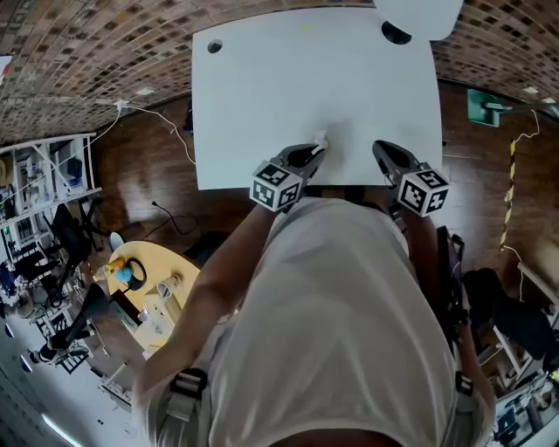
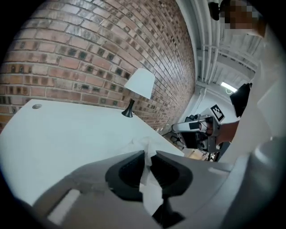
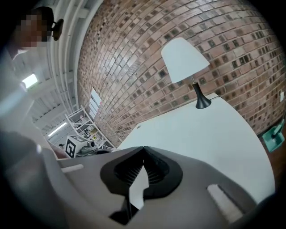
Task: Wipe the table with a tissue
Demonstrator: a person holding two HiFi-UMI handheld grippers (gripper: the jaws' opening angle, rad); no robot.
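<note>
Left gripper view shows the left gripper (image 2: 150, 154) with its jaws clamped on the tissue (image 2: 143, 144). A white, crumpled fold is pinched between the dark pads, a tuft pokes out past the tips, and a tail runs back down the gap. Right gripper view shows the right gripper (image 3: 144, 149) with its tips closed against each other and nothing caught between them. The pale wedge lower in that gap looks like the table (image 3: 214, 134) seen through it.

Head view places both grippers at the near edge of the table, the right one near the left but apart from it. The tissue tuft points out over the white top, and whether it touches the surface cannot be told. Beyond the grippers the top runs out to a lamp (image 1: 419, 13) at the far right corner.

The tissue is probably light, soft and weak. It should bunch and drag rather than slide, and it could tear or pull free if pressed hard. The bunched middle seems the best place to hold it, with enough wad left past the tips to meet the table before the hard jaws do. Light pressure should be enough.
</note>
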